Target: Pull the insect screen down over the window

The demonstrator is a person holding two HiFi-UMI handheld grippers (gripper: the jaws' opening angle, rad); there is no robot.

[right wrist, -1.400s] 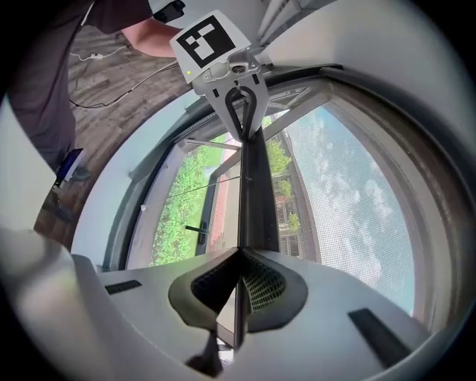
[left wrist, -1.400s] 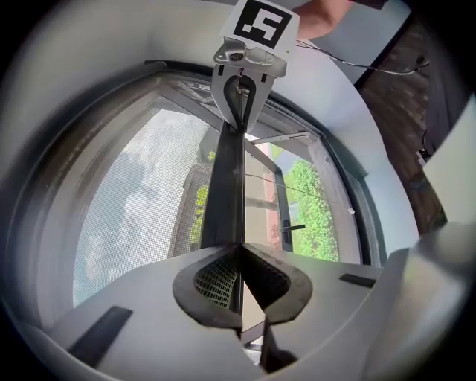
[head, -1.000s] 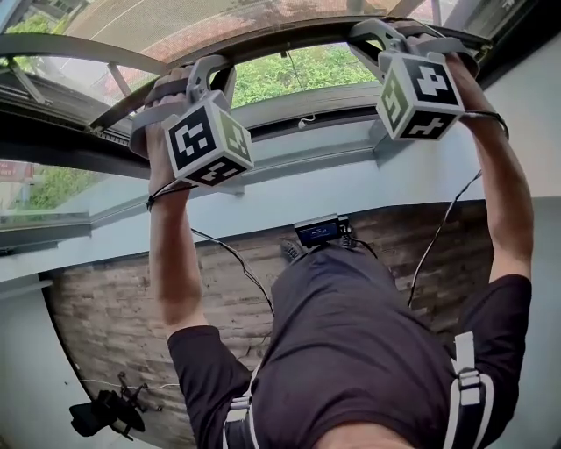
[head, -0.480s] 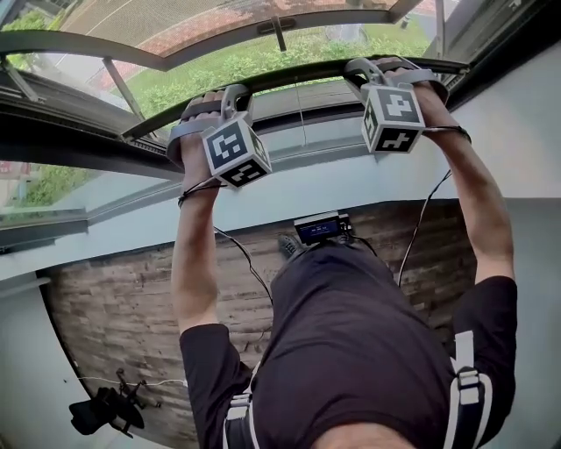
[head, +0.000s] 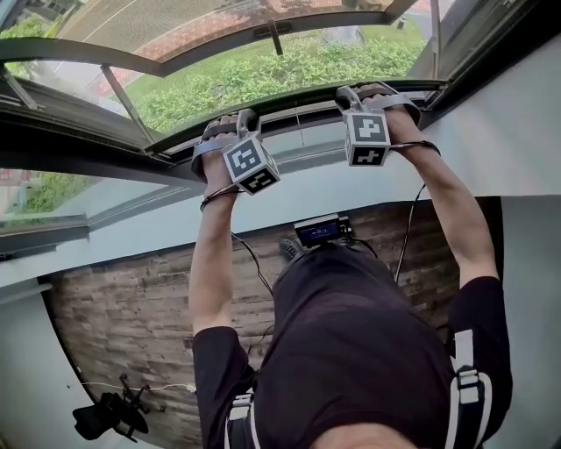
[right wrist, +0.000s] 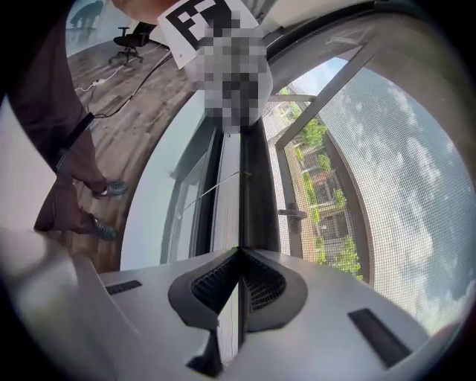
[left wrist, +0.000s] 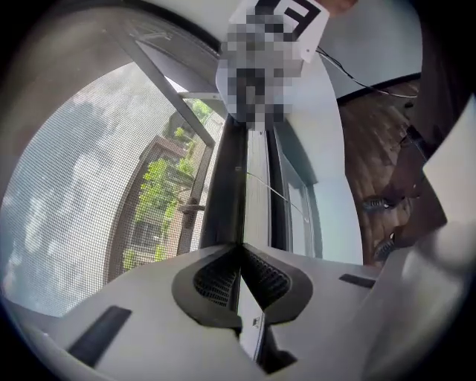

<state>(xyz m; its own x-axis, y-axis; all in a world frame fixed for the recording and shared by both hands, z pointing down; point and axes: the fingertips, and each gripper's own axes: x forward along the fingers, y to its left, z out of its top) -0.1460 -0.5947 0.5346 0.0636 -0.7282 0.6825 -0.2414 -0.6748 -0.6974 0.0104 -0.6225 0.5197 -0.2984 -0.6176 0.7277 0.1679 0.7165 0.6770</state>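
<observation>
The insect screen's grey mesh [head: 175, 26] hangs over the open window and ends in a dark bottom bar [head: 298, 92] just above the sill [head: 307, 149]. My left gripper [head: 235, 121] and right gripper [head: 358, 92] both sit on that bar, about a shoulder's width apart. In the left gripper view the jaws [left wrist: 239, 251] are pinched together on the bar's thin lip, with the dark bar [left wrist: 227, 186] running away ahead and mesh [left wrist: 74, 186] to its left. The right gripper [right wrist: 239, 254] is likewise shut on the bar [right wrist: 256, 193], beside the mesh [right wrist: 401, 186].
A window handle [right wrist: 294, 213] shows outside behind the mesh. Below the sill is a white wall [head: 263, 206], then wood floor [head: 131, 307] with a black office chair [head: 105, 414]. Cables trail from both grippers to a device [head: 317, 230] at the person's waist.
Both grippers have come down together with the bar held in them. The screen now covers more of the opening and the bar is close to the sill.
</observation>
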